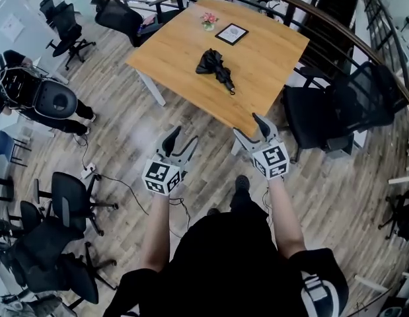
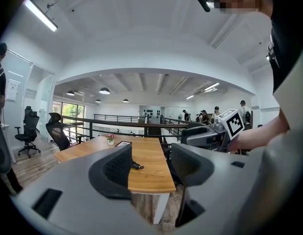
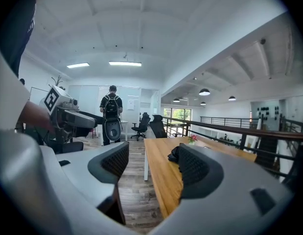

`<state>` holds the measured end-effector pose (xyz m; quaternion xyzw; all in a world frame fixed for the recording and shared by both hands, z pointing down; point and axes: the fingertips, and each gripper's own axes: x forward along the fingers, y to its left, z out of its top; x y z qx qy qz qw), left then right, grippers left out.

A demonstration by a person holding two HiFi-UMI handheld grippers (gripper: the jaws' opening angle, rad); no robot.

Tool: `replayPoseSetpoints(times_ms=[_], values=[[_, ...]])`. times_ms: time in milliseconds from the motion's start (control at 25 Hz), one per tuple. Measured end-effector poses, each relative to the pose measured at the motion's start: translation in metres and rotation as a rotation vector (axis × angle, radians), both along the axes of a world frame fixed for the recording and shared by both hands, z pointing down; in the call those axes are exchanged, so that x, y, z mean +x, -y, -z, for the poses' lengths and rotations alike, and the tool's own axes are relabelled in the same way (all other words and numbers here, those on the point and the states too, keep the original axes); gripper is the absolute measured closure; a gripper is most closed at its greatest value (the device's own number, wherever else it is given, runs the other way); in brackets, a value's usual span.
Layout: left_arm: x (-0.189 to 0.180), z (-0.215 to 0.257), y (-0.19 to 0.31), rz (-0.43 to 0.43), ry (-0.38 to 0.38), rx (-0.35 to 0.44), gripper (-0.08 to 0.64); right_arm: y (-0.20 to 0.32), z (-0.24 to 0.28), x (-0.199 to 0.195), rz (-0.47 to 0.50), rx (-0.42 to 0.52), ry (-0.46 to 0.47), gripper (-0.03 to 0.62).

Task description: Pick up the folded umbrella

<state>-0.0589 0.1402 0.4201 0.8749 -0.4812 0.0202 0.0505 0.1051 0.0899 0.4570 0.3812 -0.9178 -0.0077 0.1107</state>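
Observation:
A folded black umbrella (image 1: 215, 67) lies near the middle of a wooden table (image 1: 257, 78), its handle end pointing toward me. My left gripper (image 1: 182, 140) and right gripper (image 1: 249, 127) are held side by side above the wood floor, short of the table's near corner and well away from the umbrella. Both are open with nothing between their jaws. In the left gripper view the gripper (image 2: 151, 165) frames the table, and the umbrella (image 2: 136, 166) peeks out beside the left jaw. In the right gripper view the umbrella (image 3: 174, 153) shows just left of the right jaw of the gripper (image 3: 153, 163).
A small flower pot (image 1: 209, 20) and a framed card (image 1: 231, 34) stand at the table's far end. Black office chairs (image 1: 323, 111) sit to the right of the table and at the left (image 1: 65, 203). A railing (image 1: 363, 45) curves behind. A person with a backpack (image 1: 32, 98) stands at the left.

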Motion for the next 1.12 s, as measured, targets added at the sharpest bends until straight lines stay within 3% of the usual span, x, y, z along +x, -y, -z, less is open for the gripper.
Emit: replayPoseSetpoints(times_ms=[600,1120], values=[[0.049,-0.003,0.116,0.105,0.002,-0.032,0.304,0.126,-0.011,0.039,0.111,-0.057,-0.019,0.288],[0.062,-0.016,0.167,0.218,0.0,-0.049,0.304,0.187,-0.033,0.036,0.246,-0.085,-0.021,0.29]])
